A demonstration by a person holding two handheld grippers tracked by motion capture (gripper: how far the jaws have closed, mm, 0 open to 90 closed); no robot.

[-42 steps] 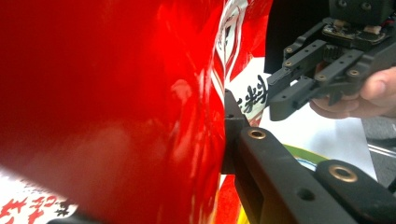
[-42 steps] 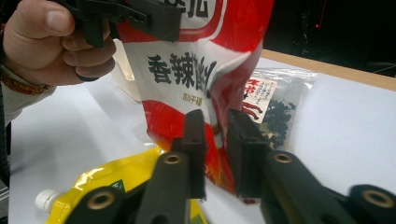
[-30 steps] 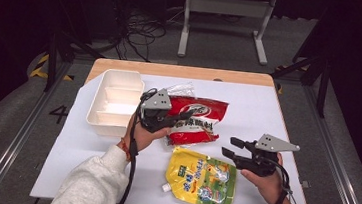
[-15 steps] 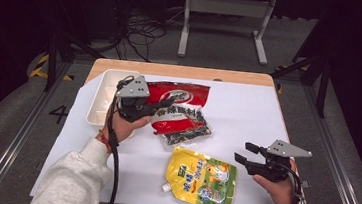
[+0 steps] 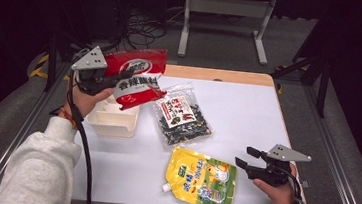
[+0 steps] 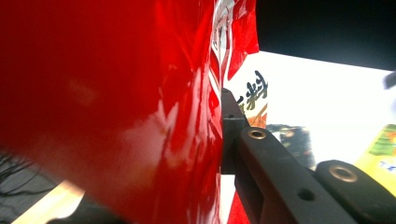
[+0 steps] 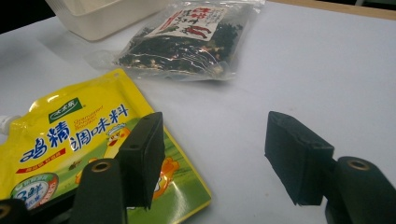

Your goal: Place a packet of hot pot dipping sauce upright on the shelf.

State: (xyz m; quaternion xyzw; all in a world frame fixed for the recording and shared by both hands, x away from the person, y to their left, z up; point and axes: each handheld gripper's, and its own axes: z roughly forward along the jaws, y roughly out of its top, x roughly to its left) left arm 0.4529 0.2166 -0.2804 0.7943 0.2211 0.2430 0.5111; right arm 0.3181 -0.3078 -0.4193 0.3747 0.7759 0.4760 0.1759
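My left gripper (image 5: 120,78) is shut on a red snack bag (image 5: 142,63) and holds it in the air above the white bin (image 5: 111,124) at the table's left. In the left gripper view the red bag (image 6: 116,102) hides one jaw and lies pressed against the other. My right gripper (image 5: 244,156) hovers low near the table's right front, just right of a yellow spouted pouch (image 5: 201,179). Its jaws (image 7: 217,154) stand open with nothing between them and have just been opening. The yellow pouch (image 7: 70,140) lies flat under its left jaw.
A clear bag of dark dried food (image 5: 182,117) lies flat in the table's middle, right of the bin. In the right gripper view the same bag (image 7: 187,42) and the bin (image 7: 98,14) lie ahead. Bare white tabletop (image 5: 248,108) stretches to the right.
The left gripper lifted the red bag off the table's middle and carried it left and up over the bin, uncovering the dark bag. The right gripper drew back slightly from the yellow pouch.
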